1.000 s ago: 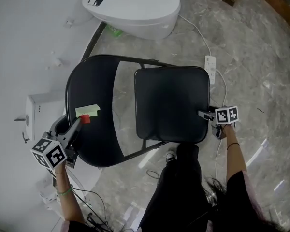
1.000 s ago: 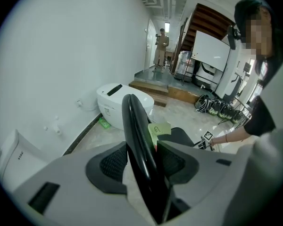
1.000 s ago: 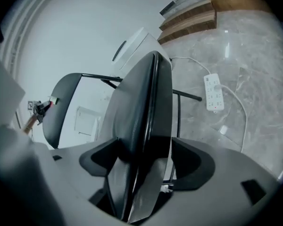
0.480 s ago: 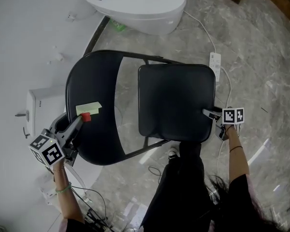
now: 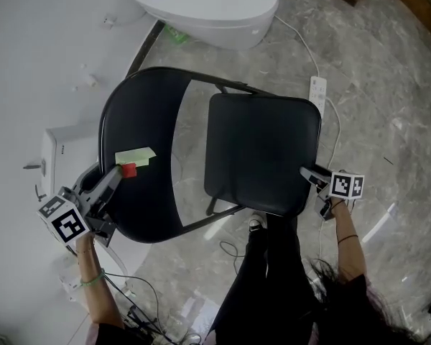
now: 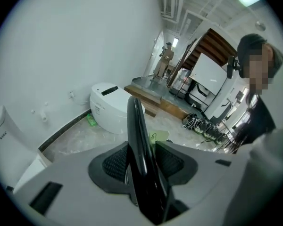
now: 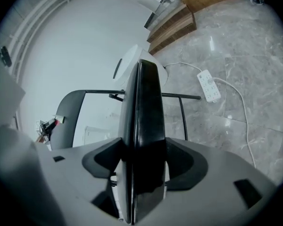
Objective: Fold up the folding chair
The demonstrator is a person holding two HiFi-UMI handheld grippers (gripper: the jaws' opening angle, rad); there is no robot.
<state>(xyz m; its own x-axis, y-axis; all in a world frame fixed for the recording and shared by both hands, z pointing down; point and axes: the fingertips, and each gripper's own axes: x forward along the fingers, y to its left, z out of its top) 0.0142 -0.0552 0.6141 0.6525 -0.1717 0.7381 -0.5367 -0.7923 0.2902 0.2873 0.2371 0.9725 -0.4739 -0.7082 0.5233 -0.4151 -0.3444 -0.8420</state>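
Folding chair (image 5: 201,157) not yet folded, on the marble floor (image 5: 373,106) beside the white wall (image 5: 36,63), toilet (image 5: 208,2) just beyond. Your left gripper (image 5: 116,177): jaws, just closing, clamp the backrest (image 5: 140,121) rim next to a green sticky note (image 5: 135,156). Your right gripper (image 5: 309,175): jaws, also just closing, pinch the seat (image 5: 262,153) edge. Power strip (image 5: 315,95) on the floor past the seat.
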